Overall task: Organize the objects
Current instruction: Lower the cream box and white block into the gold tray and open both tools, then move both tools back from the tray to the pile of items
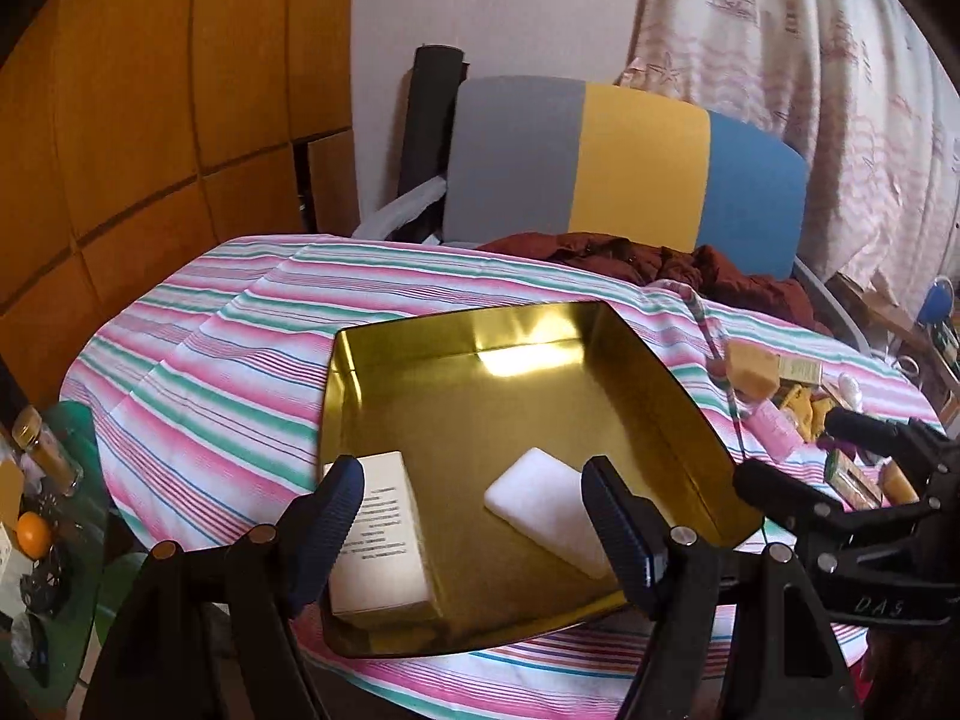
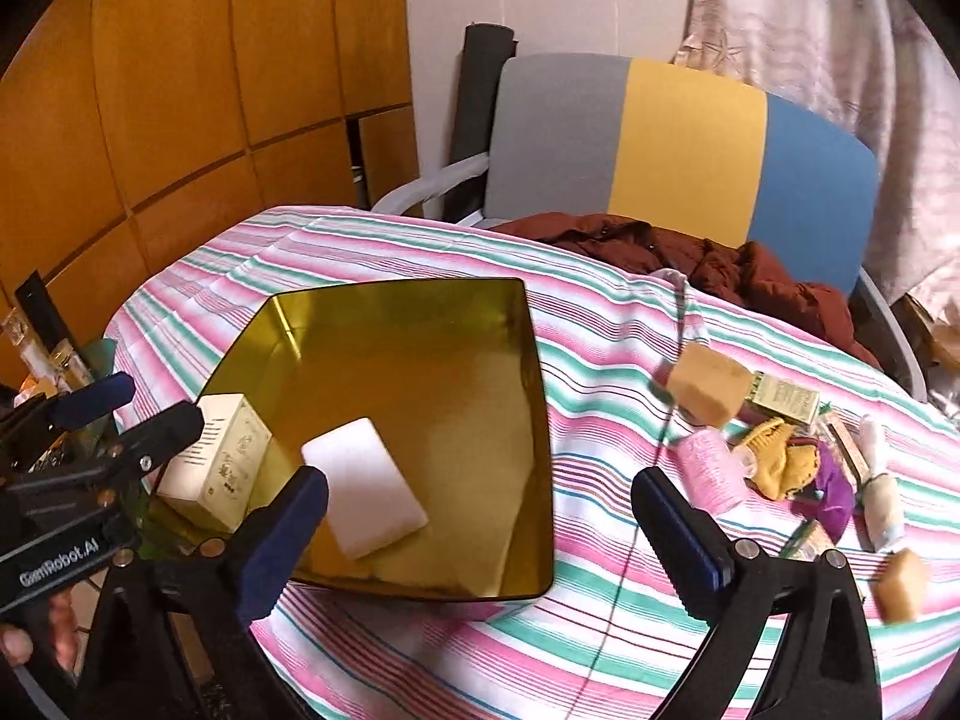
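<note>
A shiny gold tin tray (image 1: 660, 396) (image 2: 540, 420) sits on the striped tablecloth. Inside it lie a cream box (image 1: 384, 540) (image 2: 222, 462) and a white bar (image 1: 552, 504) (image 2: 366, 486). My left gripper (image 1: 474, 516) hovers open over the tray's near side, with nothing between its fingers. My right gripper (image 2: 480, 534) is open above the tray's right edge and holds nothing. To the right lies a pile of loose items: a tan block (image 2: 708, 390), a pink roll (image 2: 711, 468), a green-labelled box (image 2: 786, 399), yellow cloth (image 2: 774, 450), a purple piece (image 2: 834, 492).
A grey, yellow and blue chair back (image 2: 678, 150) stands behind the table, with a dark red jacket (image 2: 690, 258) draped at the far edge. Wooden cabinets (image 2: 180, 90) fill the left. A cluttered side surface with a jar (image 1: 45, 450) and an orange (image 1: 33, 531) lies lower left.
</note>
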Available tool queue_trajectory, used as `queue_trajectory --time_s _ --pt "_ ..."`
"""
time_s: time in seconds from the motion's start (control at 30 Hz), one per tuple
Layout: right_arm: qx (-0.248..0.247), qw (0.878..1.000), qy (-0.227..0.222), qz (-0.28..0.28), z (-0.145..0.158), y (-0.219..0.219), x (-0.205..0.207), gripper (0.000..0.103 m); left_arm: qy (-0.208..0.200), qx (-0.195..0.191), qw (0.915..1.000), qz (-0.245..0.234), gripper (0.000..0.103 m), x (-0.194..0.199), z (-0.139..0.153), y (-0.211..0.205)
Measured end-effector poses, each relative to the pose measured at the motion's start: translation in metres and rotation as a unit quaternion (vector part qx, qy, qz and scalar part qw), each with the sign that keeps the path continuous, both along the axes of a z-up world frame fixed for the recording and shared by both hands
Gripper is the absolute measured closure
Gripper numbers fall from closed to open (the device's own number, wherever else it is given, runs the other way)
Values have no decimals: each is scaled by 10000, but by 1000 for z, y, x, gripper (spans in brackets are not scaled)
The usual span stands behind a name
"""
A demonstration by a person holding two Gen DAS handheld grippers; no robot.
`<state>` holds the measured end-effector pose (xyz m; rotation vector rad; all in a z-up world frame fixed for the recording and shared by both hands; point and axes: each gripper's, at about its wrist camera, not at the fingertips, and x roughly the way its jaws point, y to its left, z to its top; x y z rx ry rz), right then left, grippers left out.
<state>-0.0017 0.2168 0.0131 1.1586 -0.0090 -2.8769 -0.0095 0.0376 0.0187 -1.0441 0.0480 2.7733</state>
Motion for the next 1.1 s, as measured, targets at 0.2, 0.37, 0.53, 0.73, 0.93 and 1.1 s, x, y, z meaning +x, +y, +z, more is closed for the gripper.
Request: queue_trajectory --time_s 0.2,0.37,0.53,0.73,0.93,1.1 --pt "-31 9997 -67 -218 -4 20 0 1 -104 4 9998 -170 27 -1 -4 9" --pt "-56 9988 -107 -480 -7 41 3 1 -178 185 9988 -418 27 -2 -6 18" --pt "-167 9964 -189 -813 -8 74 7 1 -301 350 9962 -732 27 -3 -6 29" --pt "-151 9870 -333 -1567 -7 144 18 1 -487 466 9913 -1126 28 -6 -3 53" --pt "-231 9623 -418 -2676 -8 241 43 0 -539 401 9827 -1728 28 -2 1 95" --pt "-426 9355 -281 -3496 -12 312 66 0 -612 310 9700 -2331 28 5 4 139"
